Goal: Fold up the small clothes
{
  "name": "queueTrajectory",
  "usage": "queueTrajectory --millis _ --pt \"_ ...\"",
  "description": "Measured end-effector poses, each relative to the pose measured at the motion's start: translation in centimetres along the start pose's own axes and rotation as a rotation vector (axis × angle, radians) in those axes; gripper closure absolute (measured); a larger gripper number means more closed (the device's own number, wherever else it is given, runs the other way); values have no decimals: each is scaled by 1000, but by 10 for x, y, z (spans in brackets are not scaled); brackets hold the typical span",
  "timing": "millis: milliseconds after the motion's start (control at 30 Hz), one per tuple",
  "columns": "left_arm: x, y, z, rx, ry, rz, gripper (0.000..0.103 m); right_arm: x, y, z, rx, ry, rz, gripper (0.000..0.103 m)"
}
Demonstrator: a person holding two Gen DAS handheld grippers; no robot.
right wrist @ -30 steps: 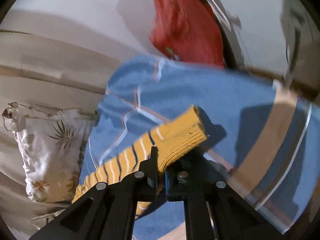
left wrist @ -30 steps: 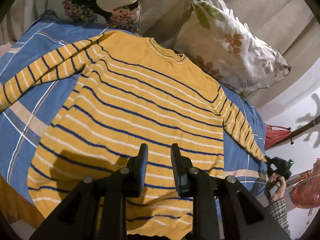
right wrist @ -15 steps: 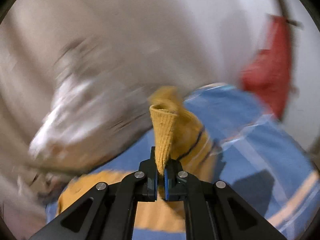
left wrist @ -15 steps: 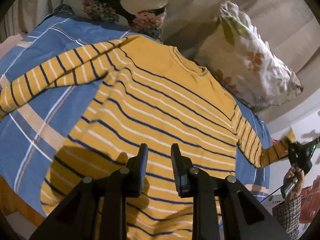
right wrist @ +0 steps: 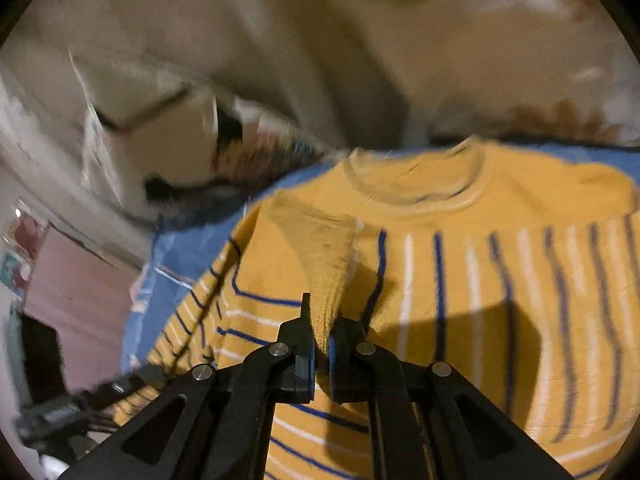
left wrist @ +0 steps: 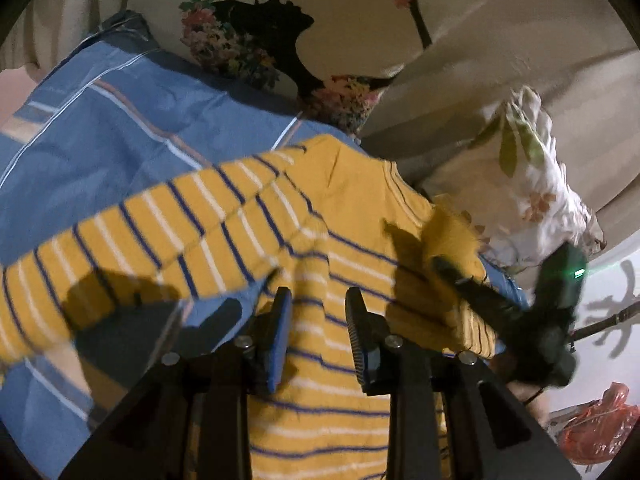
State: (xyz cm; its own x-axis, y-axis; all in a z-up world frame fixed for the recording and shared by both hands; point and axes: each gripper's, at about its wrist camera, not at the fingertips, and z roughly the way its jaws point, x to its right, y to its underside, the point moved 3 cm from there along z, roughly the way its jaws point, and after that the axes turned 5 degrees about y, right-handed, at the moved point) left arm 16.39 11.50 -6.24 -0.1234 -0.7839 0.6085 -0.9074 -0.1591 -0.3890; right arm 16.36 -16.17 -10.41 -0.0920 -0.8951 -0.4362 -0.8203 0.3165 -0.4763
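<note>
A yellow sweater [left wrist: 320,240] with blue and white stripes lies face up on a blue striped bedsheet [left wrist: 100,128]. Its left sleeve [left wrist: 132,236] stretches out to the left. My left gripper [left wrist: 316,328] is open and empty, hovering over the sweater's body near the left armpit. My right gripper [right wrist: 322,344] is shut on the plain yellow cuff [right wrist: 320,256] of the right sleeve and holds it over the sweater's chest, below the collar [right wrist: 420,184]. The right gripper also shows in the left wrist view [left wrist: 444,268], with the sleeve folded over the body.
A floral pillow [left wrist: 528,184] lies at the right of the collar and a cream pillow with a dark print [left wrist: 288,28] lies at the back. A red plastic bag [left wrist: 596,428] sits off the bed's right side. A beige headboard [right wrist: 320,60] stands behind.
My right gripper has lifted the right cuff off the sheet and carried it left over the sweater's chest. My left gripper has shifted toward the left sleeve, still open.
</note>
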Motion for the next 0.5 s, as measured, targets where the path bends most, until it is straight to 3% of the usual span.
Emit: queueTrajectory --millis 100,167,233,500 --pt "-3 -13 14 -28 36 -8 75 -5 10 25 -53 27 -15 87" --pt "-1 -18 25 -53 52 -8 75 1 10 26 -66 19 7 57" --pt "5 -21 39 -84 73 1 74 5 11 14 -34 24 30 46" --pt "44 -16 110 -235 192 21 62 54 21 -52 48 136 193 45"
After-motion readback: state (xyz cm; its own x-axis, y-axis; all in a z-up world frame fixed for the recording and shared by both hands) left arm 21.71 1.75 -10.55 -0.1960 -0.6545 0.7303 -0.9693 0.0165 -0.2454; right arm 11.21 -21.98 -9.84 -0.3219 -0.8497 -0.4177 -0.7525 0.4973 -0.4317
